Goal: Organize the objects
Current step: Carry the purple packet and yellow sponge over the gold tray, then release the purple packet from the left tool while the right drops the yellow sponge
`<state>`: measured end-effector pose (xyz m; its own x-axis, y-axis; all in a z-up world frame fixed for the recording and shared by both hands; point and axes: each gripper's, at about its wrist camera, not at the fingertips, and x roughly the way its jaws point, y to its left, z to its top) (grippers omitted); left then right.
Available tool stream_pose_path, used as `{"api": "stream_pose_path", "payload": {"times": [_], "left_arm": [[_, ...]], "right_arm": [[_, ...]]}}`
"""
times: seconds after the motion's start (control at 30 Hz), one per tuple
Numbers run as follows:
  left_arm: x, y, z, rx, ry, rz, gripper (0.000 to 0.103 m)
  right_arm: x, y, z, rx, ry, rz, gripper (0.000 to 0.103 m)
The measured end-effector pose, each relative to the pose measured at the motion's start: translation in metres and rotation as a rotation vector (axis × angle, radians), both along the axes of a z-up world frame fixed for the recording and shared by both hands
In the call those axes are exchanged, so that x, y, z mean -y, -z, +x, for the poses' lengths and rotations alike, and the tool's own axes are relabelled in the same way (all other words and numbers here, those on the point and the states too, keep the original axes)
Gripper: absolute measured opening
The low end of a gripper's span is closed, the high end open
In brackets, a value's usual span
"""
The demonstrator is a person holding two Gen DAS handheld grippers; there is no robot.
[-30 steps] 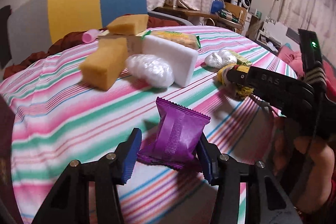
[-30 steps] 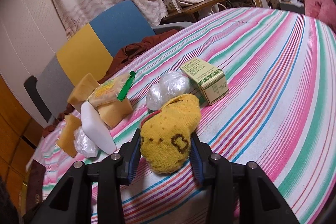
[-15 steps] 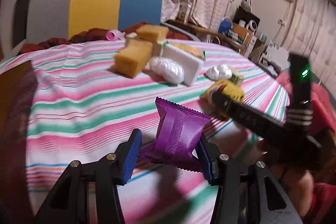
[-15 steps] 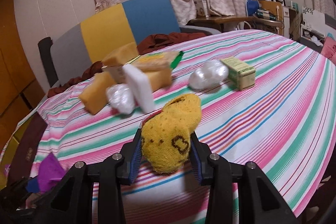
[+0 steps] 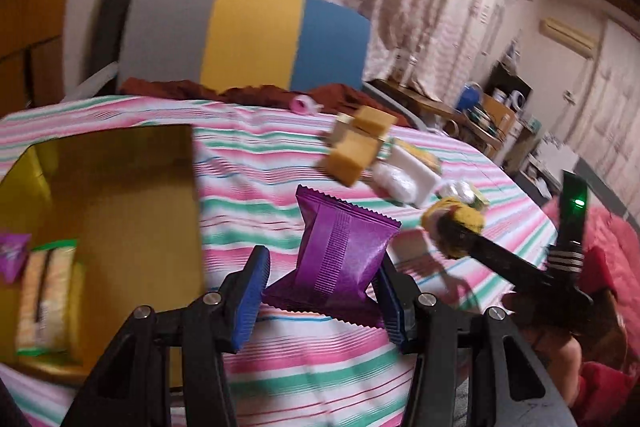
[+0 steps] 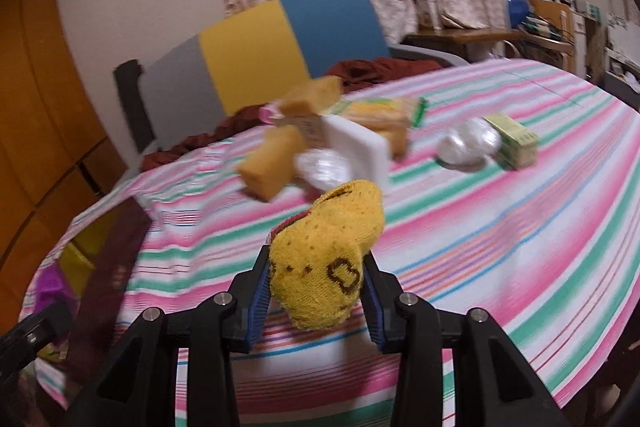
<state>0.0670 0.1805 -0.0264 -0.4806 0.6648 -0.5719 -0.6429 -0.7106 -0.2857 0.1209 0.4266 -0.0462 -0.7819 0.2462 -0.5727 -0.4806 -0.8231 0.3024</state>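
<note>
My left gripper (image 5: 320, 273) is shut on a purple foil packet (image 5: 344, 251), which stands upright between the blue pads above the striped tablecloth. Just to its left is an open yellow box (image 5: 120, 187) with another purple packet (image 5: 12, 257) and a green-edged biscuit pack (image 5: 44, 299) inside. My right gripper (image 6: 316, 293) is shut on a yellow knitted sock (image 6: 328, 259) held above the cloth. In the left wrist view that sock (image 5: 460, 219) and the right gripper (image 5: 452, 231) hang to the right of the purple packet. The box's yellow corner (image 6: 78, 261) shows at the right wrist view's lower left.
A pile of orange sponges (image 6: 272, 163), a white block (image 6: 356, 147), clear wrapped bundles (image 6: 468, 145) and a green carton (image 6: 514, 141) lies mid-table. A grey, yellow and blue chair (image 5: 248, 35) stands behind it. A person's arm (image 5: 560, 343) is at the right.
Both grippers have swung left across the table and risen a little, each keeping its load. The yellow box has come into the left wrist view. The pile now lies further off to the right.
</note>
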Motion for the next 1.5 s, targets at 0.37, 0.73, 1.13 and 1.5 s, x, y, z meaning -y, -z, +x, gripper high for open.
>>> {"api": "stream_pose_path", "payload": {"times": [0.37,0.73,1.13,1.5], "left_arm": [[0.104,-0.003,-0.052,0.046,-0.250,-0.017,0.052],[0.188,0.021,-0.088,0.159,-0.473,-0.113,0.052],[0.191,0.039,-0.095,0.212,-0.513,-0.213,0.053],[0.202,0.006,-0.085,0.143,-0.591,-0.123,0.074]], "right_arm": [[0.086,-0.046,-0.025,-0.097,-0.294,0.017,0.040],[0.159,-0.056,-0.050,-0.096,-0.544,0.012,0.040],[0.195,-0.047,-0.087,-0.011,-0.661,-0.046,0.040],[0.214,-0.032,-0.112,0.064,-0.720,-0.082,0.040]]}}
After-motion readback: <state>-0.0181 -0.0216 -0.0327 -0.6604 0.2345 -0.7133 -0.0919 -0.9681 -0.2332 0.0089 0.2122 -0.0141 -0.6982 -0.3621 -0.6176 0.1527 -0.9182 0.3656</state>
